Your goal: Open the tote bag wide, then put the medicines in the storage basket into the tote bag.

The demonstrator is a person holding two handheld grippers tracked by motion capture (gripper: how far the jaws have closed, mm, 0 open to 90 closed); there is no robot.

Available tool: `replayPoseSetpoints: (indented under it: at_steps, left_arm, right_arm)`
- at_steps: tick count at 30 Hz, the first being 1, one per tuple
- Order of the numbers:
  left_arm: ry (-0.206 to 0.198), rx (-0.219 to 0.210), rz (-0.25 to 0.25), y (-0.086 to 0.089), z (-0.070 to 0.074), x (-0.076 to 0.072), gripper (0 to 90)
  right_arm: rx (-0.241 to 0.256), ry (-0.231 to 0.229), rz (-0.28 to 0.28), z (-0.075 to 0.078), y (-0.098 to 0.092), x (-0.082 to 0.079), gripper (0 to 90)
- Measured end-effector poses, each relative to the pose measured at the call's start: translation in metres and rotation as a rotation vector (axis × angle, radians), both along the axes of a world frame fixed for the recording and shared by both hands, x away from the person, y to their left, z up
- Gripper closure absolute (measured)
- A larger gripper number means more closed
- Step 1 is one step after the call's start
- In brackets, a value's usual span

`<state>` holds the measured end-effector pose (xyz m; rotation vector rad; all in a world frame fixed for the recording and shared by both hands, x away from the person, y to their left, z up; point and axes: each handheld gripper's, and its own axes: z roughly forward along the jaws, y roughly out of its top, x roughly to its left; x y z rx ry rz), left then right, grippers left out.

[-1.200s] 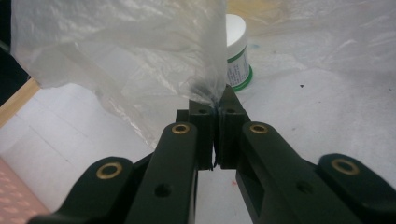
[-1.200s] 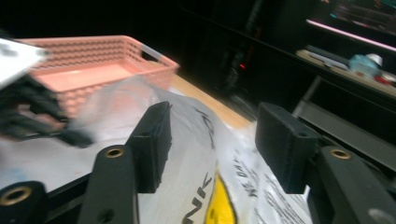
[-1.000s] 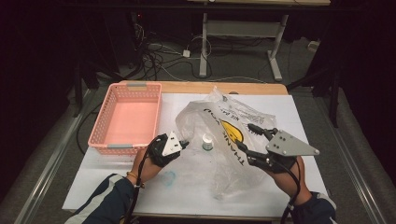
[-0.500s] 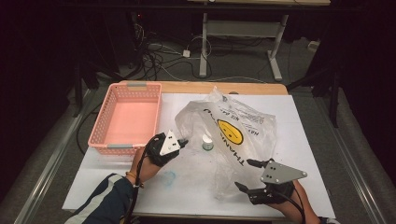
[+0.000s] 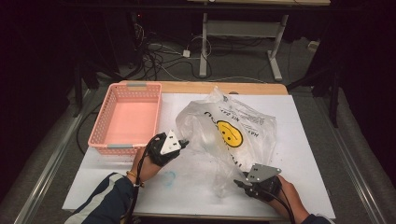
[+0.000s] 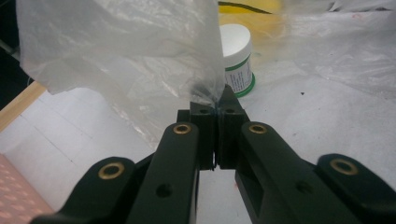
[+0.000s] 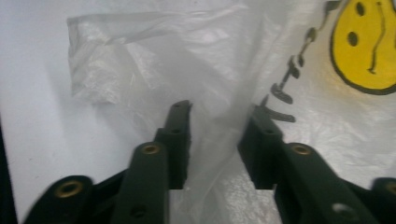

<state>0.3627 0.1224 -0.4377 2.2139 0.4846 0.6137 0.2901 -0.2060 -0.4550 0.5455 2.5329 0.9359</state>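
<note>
- High view: we see the clear plastic bag [image 5: 229, 135] with its yellow smiley face lying in the middle of the frame on the white tabletop [image 5: 308, 154]. Our left gripper [image 5: 183, 143], left of centre, pinches the bag's left edge and holds it lifted. The right gripper [image 5: 239, 183] sits at the lower right, at the bag's lower corner. A pink basket [image 5: 126, 119] stands at the left, just beside the left gripper.
- Left gripper view: the jaws are pressed together on a fold of the bag [image 6: 140, 51], which rises toward the top of the frame. Behind the film, right of centre, stands a small white jar [image 6: 238, 58] with a green band.
- Right gripper view: the jaws stand apart, with the bag's thin film [image 7: 215, 93] lying between and under them; we cannot tell whether they touch it. The smiley print [image 7: 364, 42] fills the upper right corner.
</note>
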Motion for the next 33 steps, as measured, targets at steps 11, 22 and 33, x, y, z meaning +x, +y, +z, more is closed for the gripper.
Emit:
replayPoseSetpoints:
  at_steps: [11,22,33]
  left_arm:
    - [-0.032,-0.001,0.003,0.003,0.004,-0.003,85.9]
    - [-0.083,-0.065,0.022,0.016,0.023,-0.007,86.0]
    - [-0.182,-0.120,0.074,0.030,0.063,-0.007,86.1]
  right_arm:
    - [0.096,-0.111,-0.060,0.018,-0.011,-0.003,90.0]
    - [0.193,-0.200,-0.064,0.045,-0.022,-0.001,90.0]
    - [0.277,-0.342,-0.094,0.090,-0.035,0.008,90.0]
